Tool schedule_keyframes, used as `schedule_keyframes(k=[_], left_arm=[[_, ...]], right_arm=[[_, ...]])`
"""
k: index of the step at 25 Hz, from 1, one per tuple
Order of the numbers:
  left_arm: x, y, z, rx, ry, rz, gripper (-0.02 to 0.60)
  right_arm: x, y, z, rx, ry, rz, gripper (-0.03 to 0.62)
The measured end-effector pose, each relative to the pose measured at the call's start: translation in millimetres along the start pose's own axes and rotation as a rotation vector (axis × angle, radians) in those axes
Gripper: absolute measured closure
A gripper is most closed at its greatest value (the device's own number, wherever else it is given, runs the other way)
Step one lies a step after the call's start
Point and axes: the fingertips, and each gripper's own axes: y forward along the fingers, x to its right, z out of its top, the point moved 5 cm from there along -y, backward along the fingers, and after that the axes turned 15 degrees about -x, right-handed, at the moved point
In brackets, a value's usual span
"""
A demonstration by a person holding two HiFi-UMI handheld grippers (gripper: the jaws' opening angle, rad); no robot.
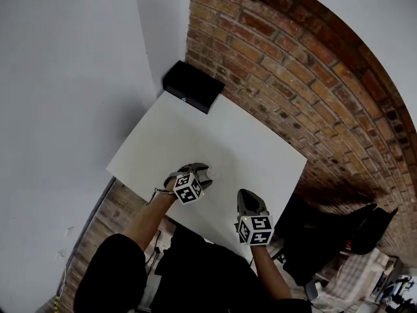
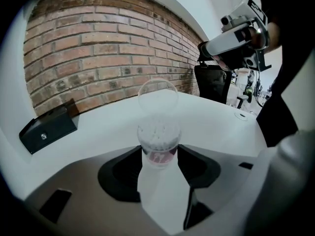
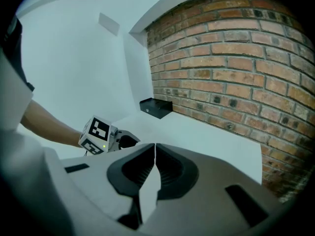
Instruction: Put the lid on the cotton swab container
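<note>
White tabletop (image 1: 195, 129) fills the middle of my head view, set into a corner between a plain pale wall on the left and a red brick wall (image 1: 293, 64) on the far and right sides. At the far corner of the table a black box (image 1: 192, 85) sits against the brick. Both my tools are over the near edge. My left gripper (image 1: 197, 171) is on the left, pointing down and away from me, and its jaws stand wide apart. The cotton swab container (image 2: 158, 141) stands upright on the table right between their tips: a small clear round tub packed with white swab heads, with a pinkish label on its side. From the left gripper view I cannot tell whether the pads touch its sides. The lid (image 2: 157, 95) is a clear round disc standing on edge just behind the far rim of the tub, so the tub is uncovered; I cannot make out whether it is hinged to the rim. In the head view the container shows only as a small pale shape at the left gripper's tips. My right gripper (image 1: 249, 195) is near and to the right of the left one, apart from it and from the container. Its jaws are closed together with nothing between them, and only bare table lies beyond them. A black chair (image 2: 212, 82) stands past the table's right edge.
</note>
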Motion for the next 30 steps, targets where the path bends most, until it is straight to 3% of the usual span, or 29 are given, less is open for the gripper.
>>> schedule_keyframes(k=[12, 16, 30], left_arm=[[22.0, -6.7, -10.8, 0.02, -0.034, 0.01, 0.345], [25.3, -6.2, -10.6, 0.025, -0.05, 0.014, 0.345], [30.5, 1.1, -1.7, 0.042, -0.077, 0.049, 0.345]], right_arm=[[-15.7, 54.9, 18.3, -0.114, -0.151, 0.199, 0.568], [-17.8, 65.7, 18.4, -0.172, -0.128, 0.273, 0.482], [-34.1, 80.9, 11.3, -0.23, -0.126, 0.359, 0.479]])
